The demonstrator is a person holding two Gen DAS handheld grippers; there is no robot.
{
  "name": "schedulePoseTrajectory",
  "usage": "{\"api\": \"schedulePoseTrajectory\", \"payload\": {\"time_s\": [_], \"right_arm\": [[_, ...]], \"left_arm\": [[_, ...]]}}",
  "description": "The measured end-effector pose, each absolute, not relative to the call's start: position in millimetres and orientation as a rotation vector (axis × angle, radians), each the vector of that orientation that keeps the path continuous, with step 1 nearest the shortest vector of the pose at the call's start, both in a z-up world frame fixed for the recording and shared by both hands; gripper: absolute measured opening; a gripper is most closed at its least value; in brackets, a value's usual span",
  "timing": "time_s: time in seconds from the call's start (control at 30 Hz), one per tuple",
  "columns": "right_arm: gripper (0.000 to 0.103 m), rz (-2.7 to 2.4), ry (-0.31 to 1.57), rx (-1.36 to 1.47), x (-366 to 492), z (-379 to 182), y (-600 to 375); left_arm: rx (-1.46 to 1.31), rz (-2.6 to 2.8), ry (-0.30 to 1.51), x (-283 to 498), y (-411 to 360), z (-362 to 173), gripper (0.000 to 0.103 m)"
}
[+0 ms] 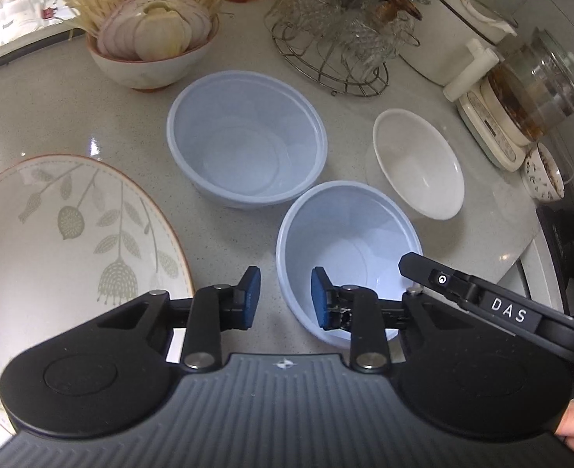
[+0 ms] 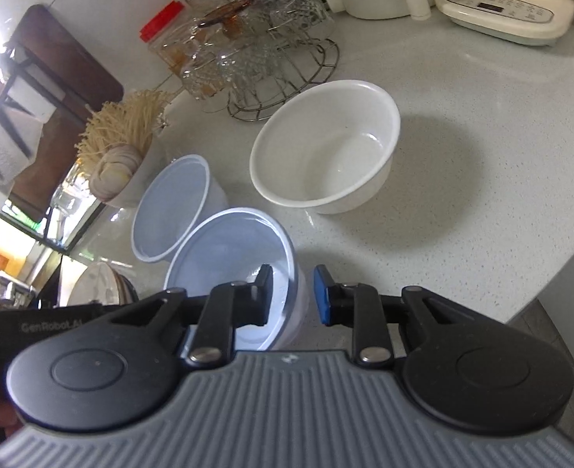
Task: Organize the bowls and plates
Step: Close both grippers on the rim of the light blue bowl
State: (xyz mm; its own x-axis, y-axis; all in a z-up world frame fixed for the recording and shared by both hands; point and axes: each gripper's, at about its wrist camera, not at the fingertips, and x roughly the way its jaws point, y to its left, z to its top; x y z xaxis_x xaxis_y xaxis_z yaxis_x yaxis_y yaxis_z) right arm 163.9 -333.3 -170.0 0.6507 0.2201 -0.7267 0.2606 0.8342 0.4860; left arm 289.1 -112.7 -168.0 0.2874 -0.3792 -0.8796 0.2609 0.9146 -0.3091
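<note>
Two pale blue bowls sit mid-table, rims almost touching: near blue bowl [image 1: 345,257] toward the front edge, far blue bowl [image 1: 246,136] behind it. White bowl [image 2: 326,148] stands apart on their right-hand side, patterned plate [image 1: 60,234] at the front-left part of the table. Both grippers straddle the near bowl's rim from opposite sides. Left gripper [image 1: 285,298]: fingers spread, one pad inside the wall, one outside, no contact visible. Right gripper [image 2: 292,296]: fingers spread, same straddle on the opposite wall, not yet pinching.

Step, as I read it: grasp the near blue bowl to nest it in the far one. Next move calls for closing one pair of fingers on the rim, a straight lift, then lowering centred over the far bowl. Thin plastic wall, so it may flex or tilt under a one-sided pinch.

Surface: speckled light stone table [image 2: 462,97], glossy. Back edge is crowded: wire rack of glassware [image 1: 333,39], bowl of sliced onion [image 1: 150,46], electric kettle base [image 2: 509,11]. Kitchen, bright window light.
</note>
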Motion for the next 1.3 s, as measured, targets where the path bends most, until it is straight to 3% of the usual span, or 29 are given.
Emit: {"api": "schedulePoseTrajectory", "payload": {"time_s": [0.43,1.3], "right_arm": [[0.014,-0.038,0.87,0.599,163,-177,-339],[0.013,0.002,0.826,0.589,155,-127,-340]], "left_arm": [[-0.081,-0.493,1.192,298,-132,-181,0.013],[-0.215,-0.508,1.118,276,-108,-122,0.012]]}}
